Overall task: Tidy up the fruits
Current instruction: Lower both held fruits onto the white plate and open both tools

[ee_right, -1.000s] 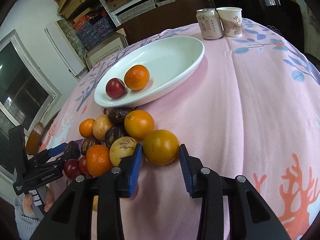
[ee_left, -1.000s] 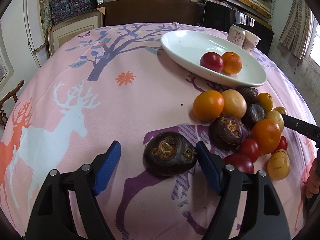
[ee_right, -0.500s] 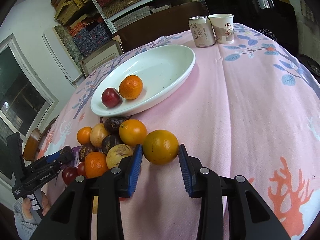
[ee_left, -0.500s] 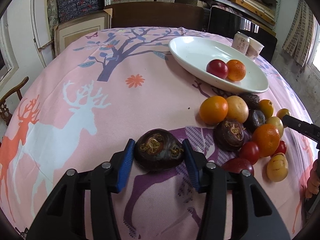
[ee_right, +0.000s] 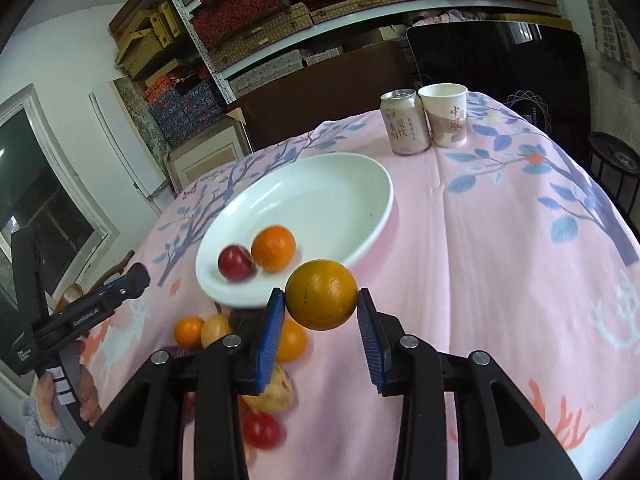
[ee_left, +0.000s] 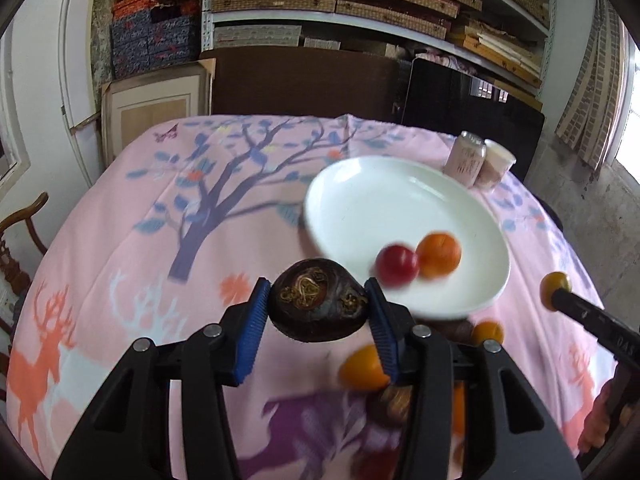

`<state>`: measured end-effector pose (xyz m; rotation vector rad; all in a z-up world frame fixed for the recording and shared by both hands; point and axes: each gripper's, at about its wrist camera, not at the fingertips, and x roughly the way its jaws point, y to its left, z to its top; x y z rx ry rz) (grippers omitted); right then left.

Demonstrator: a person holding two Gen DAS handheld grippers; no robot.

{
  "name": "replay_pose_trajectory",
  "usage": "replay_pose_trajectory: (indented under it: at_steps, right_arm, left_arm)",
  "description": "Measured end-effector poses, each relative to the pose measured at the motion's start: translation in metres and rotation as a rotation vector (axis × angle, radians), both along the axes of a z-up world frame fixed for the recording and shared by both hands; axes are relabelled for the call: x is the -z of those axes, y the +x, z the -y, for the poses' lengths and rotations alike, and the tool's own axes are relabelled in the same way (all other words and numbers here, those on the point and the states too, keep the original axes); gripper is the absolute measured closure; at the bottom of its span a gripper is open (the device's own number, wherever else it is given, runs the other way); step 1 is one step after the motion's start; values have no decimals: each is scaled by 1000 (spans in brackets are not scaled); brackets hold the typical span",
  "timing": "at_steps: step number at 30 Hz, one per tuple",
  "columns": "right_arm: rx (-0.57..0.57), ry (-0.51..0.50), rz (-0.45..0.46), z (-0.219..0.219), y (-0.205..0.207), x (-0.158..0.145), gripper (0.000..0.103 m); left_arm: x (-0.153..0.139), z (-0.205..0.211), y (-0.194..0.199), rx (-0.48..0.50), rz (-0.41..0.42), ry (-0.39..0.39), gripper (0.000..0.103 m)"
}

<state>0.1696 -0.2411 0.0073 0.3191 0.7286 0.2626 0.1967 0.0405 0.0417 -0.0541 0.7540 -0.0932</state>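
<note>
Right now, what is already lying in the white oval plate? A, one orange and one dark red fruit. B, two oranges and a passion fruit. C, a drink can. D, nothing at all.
A: the white oval plate holds just one orange and one dark red fruit, side by side near its front edge.

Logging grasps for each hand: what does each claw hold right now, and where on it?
Left claw clamps the dark wrinkled fruit across its sides. Right claw clamps the large orange across its middle.
</note>
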Motion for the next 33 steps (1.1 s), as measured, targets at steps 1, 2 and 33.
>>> replay_pose_trajectory:
  at_steps: [1, 2, 33]
  right_arm:
    - [1, 0, -3, -2, 9, -3, 65]
    - [3, -9, -3, -4, 20, -5, 65]
    - [49, -239, 176, -40, 7, -1, 17]
  left_arm:
    - [-2, 5, 9, 3, 2, -5, 55]
    - [-1, 11, 21, 6, 2, -7, 55]
    - [14, 24, 3, -13, 71, 84, 7]
